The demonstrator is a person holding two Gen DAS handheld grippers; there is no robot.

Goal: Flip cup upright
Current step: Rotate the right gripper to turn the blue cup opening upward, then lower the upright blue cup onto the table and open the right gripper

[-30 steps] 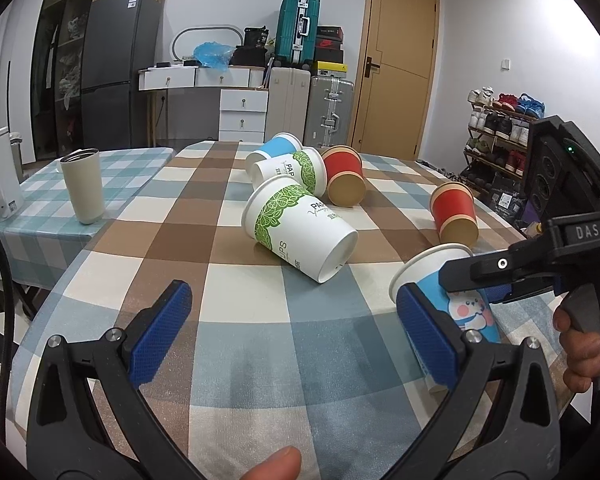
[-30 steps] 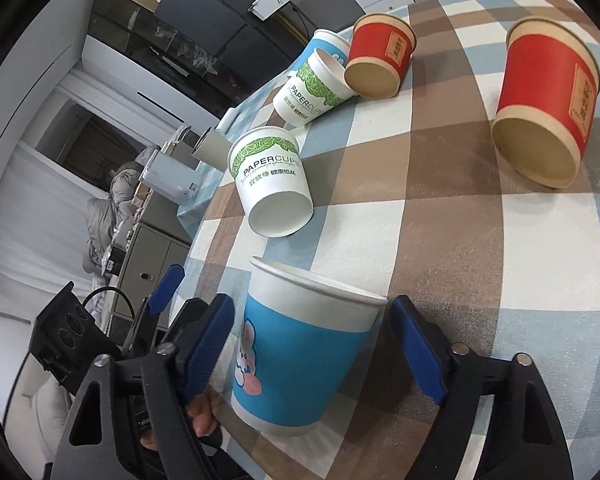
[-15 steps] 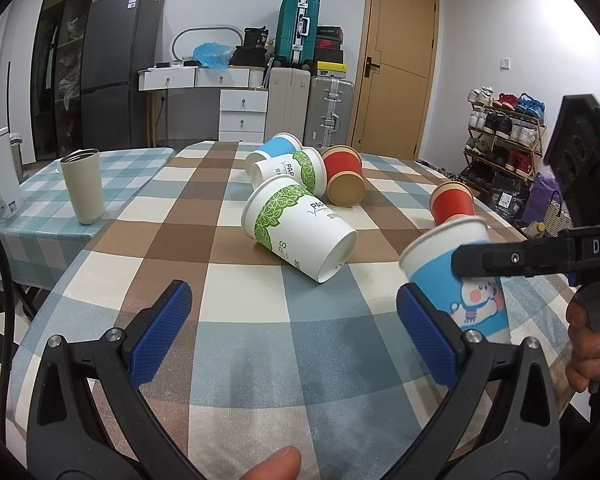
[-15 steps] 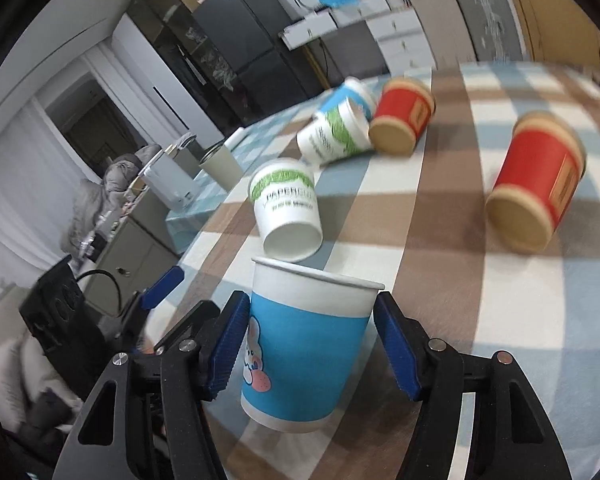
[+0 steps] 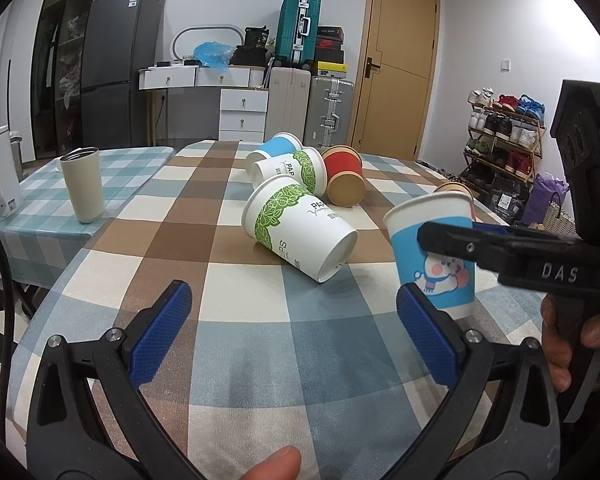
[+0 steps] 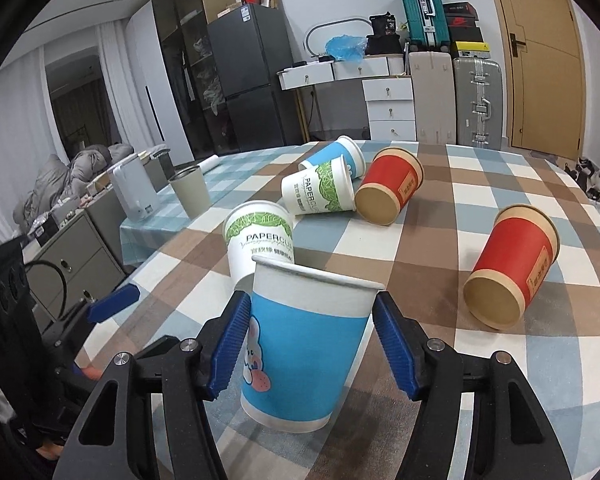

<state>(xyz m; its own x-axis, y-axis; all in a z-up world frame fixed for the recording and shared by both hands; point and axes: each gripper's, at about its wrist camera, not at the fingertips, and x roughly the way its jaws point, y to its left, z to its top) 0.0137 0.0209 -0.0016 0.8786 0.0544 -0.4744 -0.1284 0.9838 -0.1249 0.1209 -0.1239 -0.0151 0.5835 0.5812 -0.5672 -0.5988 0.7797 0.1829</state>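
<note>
A blue and white paper cup with a cartoon print (image 6: 300, 344) is nearly upright, mouth up, between the blue pads of my right gripper (image 6: 314, 344), which is shut on it close to the checked tablecloth (image 6: 500, 360). The same cup (image 5: 432, 256) shows at the right of the left wrist view, held by the right gripper's black finger. My left gripper (image 5: 296, 336) is open and empty above the near part of the table, left of the cup.
Several cups lie on their sides: a green-leaf one (image 5: 300, 228), another green one (image 5: 296, 168), a blue one (image 5: 274, 146), a red one (image 5: 344, 180) and a red one at the right (image 6: 512, 272). A beige tumbler (image 5: 82, 184) stands at the left.
My right gripper has turned the blue cup from lying tilted to nearly upright and closed tighter on it. The left gripper has not moved.
</note>
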